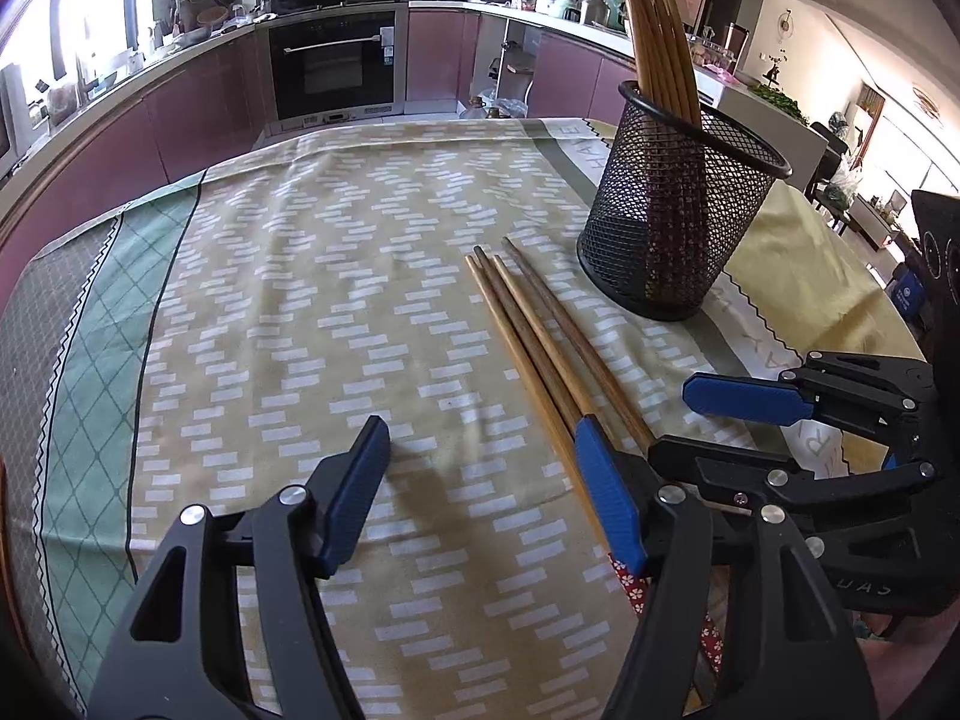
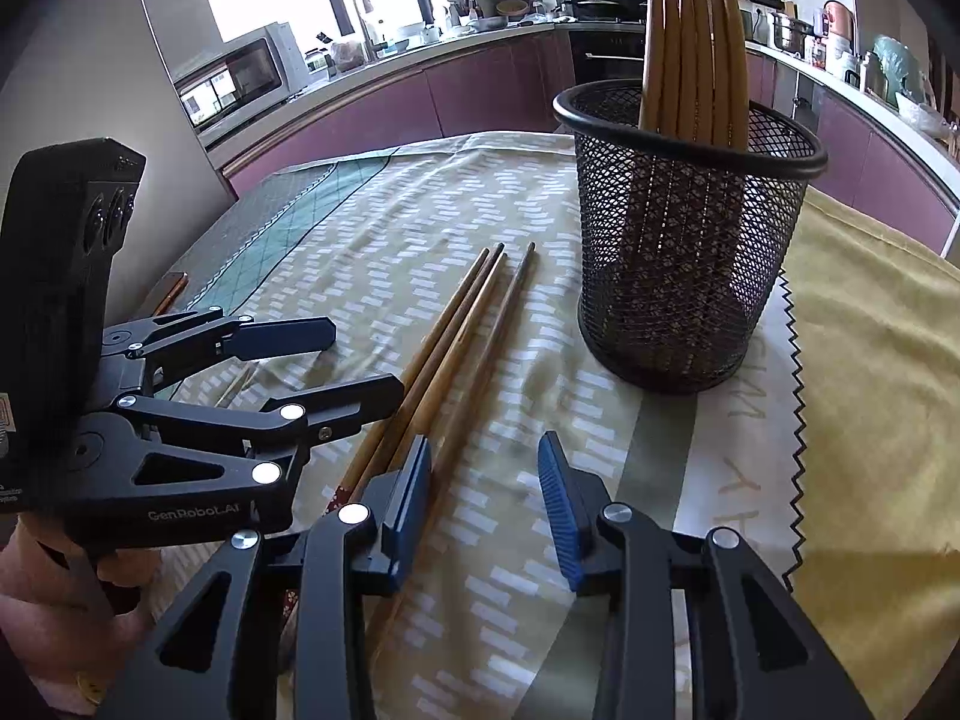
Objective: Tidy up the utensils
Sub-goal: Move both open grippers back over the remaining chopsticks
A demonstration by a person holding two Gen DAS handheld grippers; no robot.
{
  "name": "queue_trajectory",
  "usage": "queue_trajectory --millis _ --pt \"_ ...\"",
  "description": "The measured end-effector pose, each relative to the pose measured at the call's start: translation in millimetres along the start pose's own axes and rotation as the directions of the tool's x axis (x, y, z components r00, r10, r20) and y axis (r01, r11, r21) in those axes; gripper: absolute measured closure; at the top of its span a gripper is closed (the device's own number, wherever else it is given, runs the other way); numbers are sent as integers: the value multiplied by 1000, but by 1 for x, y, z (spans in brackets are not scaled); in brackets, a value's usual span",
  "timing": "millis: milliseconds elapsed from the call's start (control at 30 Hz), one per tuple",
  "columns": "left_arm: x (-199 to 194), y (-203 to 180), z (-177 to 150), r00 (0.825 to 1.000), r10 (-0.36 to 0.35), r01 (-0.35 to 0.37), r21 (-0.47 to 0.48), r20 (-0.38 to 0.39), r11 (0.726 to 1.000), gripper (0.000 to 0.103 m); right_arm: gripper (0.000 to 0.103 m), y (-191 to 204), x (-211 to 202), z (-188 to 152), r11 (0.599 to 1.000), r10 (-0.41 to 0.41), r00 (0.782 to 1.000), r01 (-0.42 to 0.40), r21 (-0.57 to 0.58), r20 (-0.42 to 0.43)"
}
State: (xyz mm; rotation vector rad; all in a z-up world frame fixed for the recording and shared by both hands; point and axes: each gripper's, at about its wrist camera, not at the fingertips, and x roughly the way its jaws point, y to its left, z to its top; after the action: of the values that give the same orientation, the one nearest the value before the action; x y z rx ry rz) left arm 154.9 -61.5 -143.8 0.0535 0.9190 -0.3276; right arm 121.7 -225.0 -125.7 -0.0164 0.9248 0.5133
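Several brown wooden chopsticks point(image 1: 528, 330) point(image 2: 474, 312) lie side by side on the patterned tablecloth. A black mesh cup point(image 1: 678, 210) point(image 2: 690, 276) stands just beyond them and holds several more chopsticks point(image 1: 660, 30) point(image 2: 690, 30) upright. My left gripper point(image 1: 480, 426) point(image 2: 367, 357) is open low over the cloth, its right finger over the near part of the loose chopsticks. My right gripper point(image 2: 485, 441) point(image 1: 669, 420) is open too. One loose chopstick runs between its jaws, close beside the left pad point(image 2: 414, 480); neither pad presses on it.
The yellow-and-white tablecloth point(image 1: 300, 300) has a green border at its left, and a plain yellow cloth point(image 2: 870, 360) lies to the right of the cup. Beyond the table's far edge are purple kitchen cabinets and an oven point(image 1: 333, 66). A hand point(image 2: 54, 600) holds the left gripper.
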Motion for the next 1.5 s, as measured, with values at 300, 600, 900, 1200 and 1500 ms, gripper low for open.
queue_trajectory --millis 300,600,900,1200,1500 --pt "0 2 1 999 31 -31 4 -17 1000 56 68 1 0 0 1000 -3 1000 3 -5 -1" --pt "-5 5 2 1000 -30 30 -25 -1 999 55 68 2 0 0 1000 -2 1000 2 -4 -1" --pt "2 -1 2 999 -36 36 4 -9 999 53 68 2 1 1 1000 -1 1000 1 -5 -3" --pt "2 -1 2 1000 -2 2 32 -24 999 71 69 3 3 4 1000 -10 1000 10 -12 -7" --pt "-2 9 2 997 -71 71 -14 -13 997 62 70 6 8 10 1000 -8 1000 8 -17 -6"
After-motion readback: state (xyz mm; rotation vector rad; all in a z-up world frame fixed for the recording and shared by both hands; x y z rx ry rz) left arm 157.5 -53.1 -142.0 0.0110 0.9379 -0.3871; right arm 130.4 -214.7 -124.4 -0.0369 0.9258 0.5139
